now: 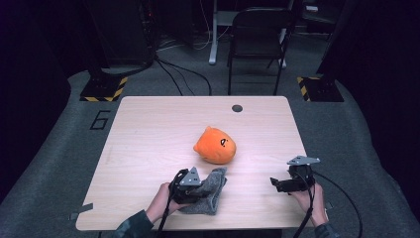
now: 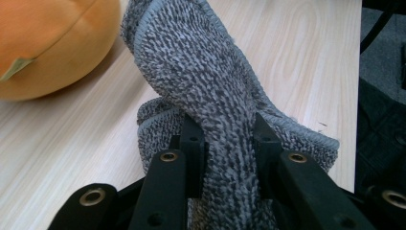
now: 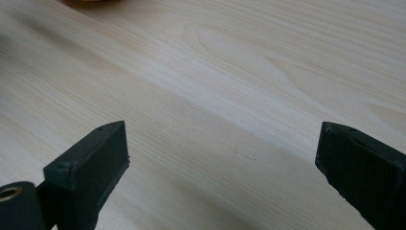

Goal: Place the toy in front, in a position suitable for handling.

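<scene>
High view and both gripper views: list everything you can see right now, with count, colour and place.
Table: one, light wood, centre of the room.
Plush toy: one, orange, mid-table.
Knit cloth: one, grey, near edge, just in front of the plush toy.
Hole cap: one, dark, far edge of table.
Chair: one, black, beyond the table.
Hazard-striped bases: two, yellow-black, on the floor at the far corners.
Left gripper: black, clamped on the knit cloth.
Right gripper: black, jaws wide apart over bare wood.

Tabletop (image 1: 148, 148) brightly lit from above, room around it dark; high view soft, gripper views sharper, shadows faint.
</scene>
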`<control>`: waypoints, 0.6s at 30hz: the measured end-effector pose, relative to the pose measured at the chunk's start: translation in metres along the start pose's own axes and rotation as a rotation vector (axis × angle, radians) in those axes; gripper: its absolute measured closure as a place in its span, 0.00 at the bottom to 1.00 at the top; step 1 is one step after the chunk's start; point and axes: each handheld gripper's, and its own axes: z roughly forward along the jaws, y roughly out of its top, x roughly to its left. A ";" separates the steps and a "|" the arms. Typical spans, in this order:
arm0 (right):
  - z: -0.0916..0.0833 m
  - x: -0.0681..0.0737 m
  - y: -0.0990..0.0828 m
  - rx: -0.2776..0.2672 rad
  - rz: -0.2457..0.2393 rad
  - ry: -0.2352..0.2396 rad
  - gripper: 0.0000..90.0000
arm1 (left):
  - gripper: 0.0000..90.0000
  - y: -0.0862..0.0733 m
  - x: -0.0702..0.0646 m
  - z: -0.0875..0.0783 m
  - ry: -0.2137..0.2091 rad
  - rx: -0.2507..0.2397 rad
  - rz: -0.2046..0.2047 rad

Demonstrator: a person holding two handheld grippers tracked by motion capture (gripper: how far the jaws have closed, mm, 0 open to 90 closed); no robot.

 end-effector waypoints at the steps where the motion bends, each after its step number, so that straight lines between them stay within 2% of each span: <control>1: 0.000 0.001 0.000 0.003 0.001 0.003 0.04 | 0.81 0.002 0.000 0.003 -0.009 0.001 0.002; 7: 0.003 0.001 0.000 0.003 -0.016 0.004 0.04 | 0.80 0.013 0.000 0.022 -0.030 0.020 0.021; 9: 0.003 0.002 -0.001 0.014 -0.002 0.004 0.04 | 0.79 0.017 0.000 0.033 -0.044 0.041 0.031; 11: 0.004 0.002 -0.001 0.017 -0.022 0.004 0.04 | 0.79 0.019 0.000 0.038 -0.051 0.051 0.036; 14: 0.004 0.002 -0.001 0.017 -0.021 0.005 0.04 | 0.77 0.024 0.000 0.053 -0.065 0.077 0.051; 15: 0.004 0.002 -0.001 0.017 -0.021 0.006 0.04 | 0.75 0.025 -0.001 0.058 -0.066 0.075 0.045; 16: 0.004 0.004 -0.001 0.014 0.000 -0.001 0.04 | 0.72 0.026 -0.002 0.061 -0.065 0.090 0.053; 18: 0.005 0.002 -0.001 0.013 -0.016 0.006 0.04 | 0.64 0.026 -0.003 0.066 -0.065 0.104 0.061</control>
